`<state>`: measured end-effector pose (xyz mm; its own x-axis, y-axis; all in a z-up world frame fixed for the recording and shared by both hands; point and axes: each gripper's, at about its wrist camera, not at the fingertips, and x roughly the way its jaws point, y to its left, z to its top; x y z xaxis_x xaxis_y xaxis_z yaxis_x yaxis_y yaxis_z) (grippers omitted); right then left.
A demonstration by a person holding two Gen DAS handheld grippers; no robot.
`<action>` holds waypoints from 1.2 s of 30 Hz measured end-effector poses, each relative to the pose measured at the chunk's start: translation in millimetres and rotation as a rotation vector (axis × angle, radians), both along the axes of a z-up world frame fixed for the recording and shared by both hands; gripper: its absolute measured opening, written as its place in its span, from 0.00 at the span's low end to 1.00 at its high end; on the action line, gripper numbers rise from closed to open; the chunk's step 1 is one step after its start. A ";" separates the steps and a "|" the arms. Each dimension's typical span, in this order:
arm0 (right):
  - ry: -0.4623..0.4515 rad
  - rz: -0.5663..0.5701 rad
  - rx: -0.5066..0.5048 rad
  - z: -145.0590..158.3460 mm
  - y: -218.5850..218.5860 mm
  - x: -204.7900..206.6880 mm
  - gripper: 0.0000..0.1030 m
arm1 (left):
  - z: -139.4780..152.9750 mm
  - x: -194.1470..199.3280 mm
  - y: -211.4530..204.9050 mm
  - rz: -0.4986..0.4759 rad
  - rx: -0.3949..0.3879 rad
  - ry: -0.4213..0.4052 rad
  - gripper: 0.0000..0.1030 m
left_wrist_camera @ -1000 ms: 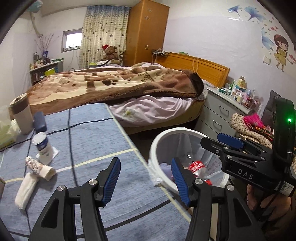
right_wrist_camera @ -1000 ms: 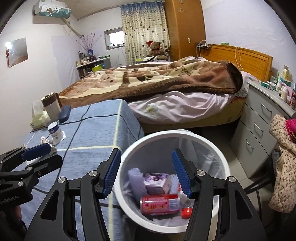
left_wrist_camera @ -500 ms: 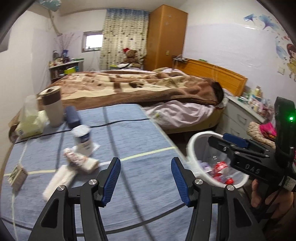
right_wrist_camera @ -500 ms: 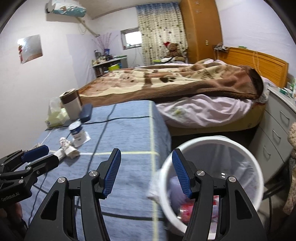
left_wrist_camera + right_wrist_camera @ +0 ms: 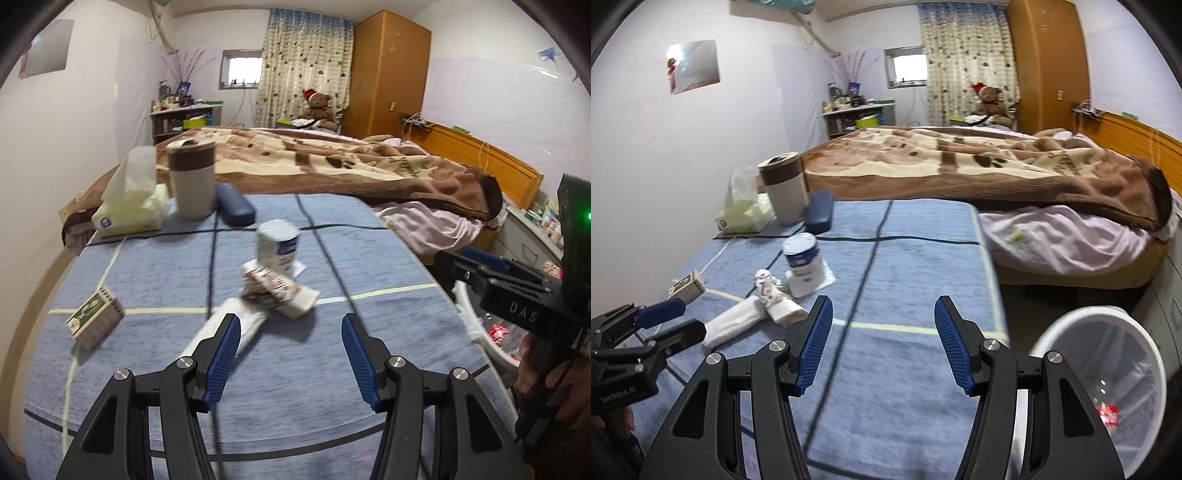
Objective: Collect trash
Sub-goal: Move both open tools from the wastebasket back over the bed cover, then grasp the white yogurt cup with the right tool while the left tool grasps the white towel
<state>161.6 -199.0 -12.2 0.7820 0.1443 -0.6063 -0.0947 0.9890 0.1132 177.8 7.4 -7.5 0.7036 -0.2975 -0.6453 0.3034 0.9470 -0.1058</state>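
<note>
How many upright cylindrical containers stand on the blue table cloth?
2. The tall brown-banded cup stands at the far edge, between the tissue pack and the dark case. The small white bottle stands mid-table, behind the crumpled wrapper.

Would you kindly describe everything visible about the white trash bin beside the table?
The white trash bin is round, apparently plastic, lined with a thin pale bag whose edge folds over the rim. It stands upright on the floor, off the blue-clothed table's right edge, near grey drawers. Inside, something red shows, blurred. Neither gripper touches it.
</note>
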 end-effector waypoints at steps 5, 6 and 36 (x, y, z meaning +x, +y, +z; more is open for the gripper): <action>0.023 0.049 -0.011 -6.7 19.5 19.5 0.57 | -14.7 12.5 17.6 0.022 0.010 0.038 0.57; 0.030 0.060 -0.009 -8.1 22.8 23.7 0.57 | -18.1 16.1 20.0 0.021 0.014 0.047 0.57; 0.147 0.185 0.011 -41.1 85.1 111.2 0.70 | -77.3 73.5 43.7 -0.013 0.107 0.182 0.65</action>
<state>272.7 -113.9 -53.3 0.6449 0.2843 -0.7095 -0.2557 0.9550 0.1502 251.3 51.1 -84.7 0.5691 -0.2288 -0.7898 0.3002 0.9520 -0.0595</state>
